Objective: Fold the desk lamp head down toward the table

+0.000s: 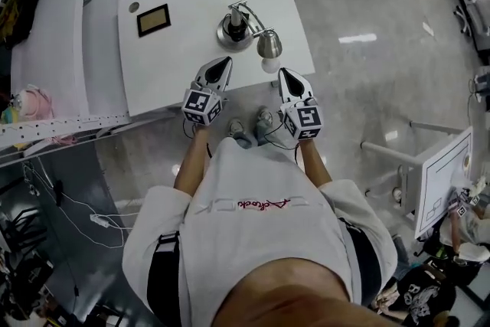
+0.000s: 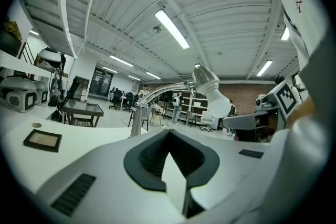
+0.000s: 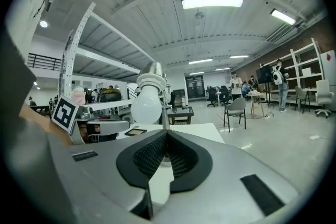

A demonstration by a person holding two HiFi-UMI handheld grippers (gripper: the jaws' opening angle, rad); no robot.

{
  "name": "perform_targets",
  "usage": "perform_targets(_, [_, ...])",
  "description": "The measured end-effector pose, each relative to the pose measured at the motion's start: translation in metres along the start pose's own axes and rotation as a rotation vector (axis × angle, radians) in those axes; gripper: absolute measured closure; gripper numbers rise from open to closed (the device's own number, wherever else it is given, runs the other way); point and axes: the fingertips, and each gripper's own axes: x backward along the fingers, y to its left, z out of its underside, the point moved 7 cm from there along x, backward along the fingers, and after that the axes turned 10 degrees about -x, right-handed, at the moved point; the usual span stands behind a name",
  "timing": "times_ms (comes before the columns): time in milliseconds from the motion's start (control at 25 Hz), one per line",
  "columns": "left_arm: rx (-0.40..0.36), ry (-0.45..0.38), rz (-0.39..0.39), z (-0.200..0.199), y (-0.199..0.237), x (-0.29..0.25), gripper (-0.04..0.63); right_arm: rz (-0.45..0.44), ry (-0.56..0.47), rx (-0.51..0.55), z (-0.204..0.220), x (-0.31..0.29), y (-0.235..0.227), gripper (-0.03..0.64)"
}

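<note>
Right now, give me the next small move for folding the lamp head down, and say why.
Likely open the right claw and ease it forward onto the lamp head. Both claws are shut and empty, the left claw too, and neither touches the lamp. The head, bulb pointing down, hangs above the white table just ahead of the right claw, slightly to its left.

Both forearms [image 1: 191,161] reach forward from the body, side by side. The left gripper [image 1: 223,61] points to the far side, nearly level, its jaws pressed together on nothing. The right gripper [image 1: 284,73], near it on the right, has its jaws together and empty too.
</note>
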Motion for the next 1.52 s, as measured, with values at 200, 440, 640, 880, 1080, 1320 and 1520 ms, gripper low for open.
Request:
perform_targets(200, [0.008,0.022,-0.036,0.001,0.002,-0.012,0.569,-0.04,0.007,0.006,-0.013,-0.019,-0.021,0.609])
perform_targets(440, [0.005,0.058,-0.024,0.012,-0.005,-0.022,0.569,-0.08,0.006,0.006,-0.014,-0.029,-0.034,0.609])
perform_targets(640, [0.034,0.076,-0.026,0.028,-0.009,-0.022,0.569,-0.083,0.04,-0.017,-0.002,-0.029,-0.036,0.609])
perform_targets(880, [0.053,0.095,-0.041,0.047,-0.007,-0.02,0.569,-0.07,0.079,-0.042,0.019,-0.022,-0.036,0.609])
perform_targets(1080, [0.066,0.113,-0.042,0.06,-0.007,-0.017,0.569,-0.067,0.104,-0.052,0.03,-0.018,-0.034,0.609])
perform_targets(1320, [0.05,0.046,-0.031,0.06,-0.004,-0.014,0.454,-0.067,0.116,-0.048,0.036,-0.019,-0.033,0.609])
perform_targets(1520, [0.052,0.02,-0.05,0.058,0.006,-0.015,0.333,-0.066,0.119,-0.048,0.036,-0.021,-0.031,0.609])
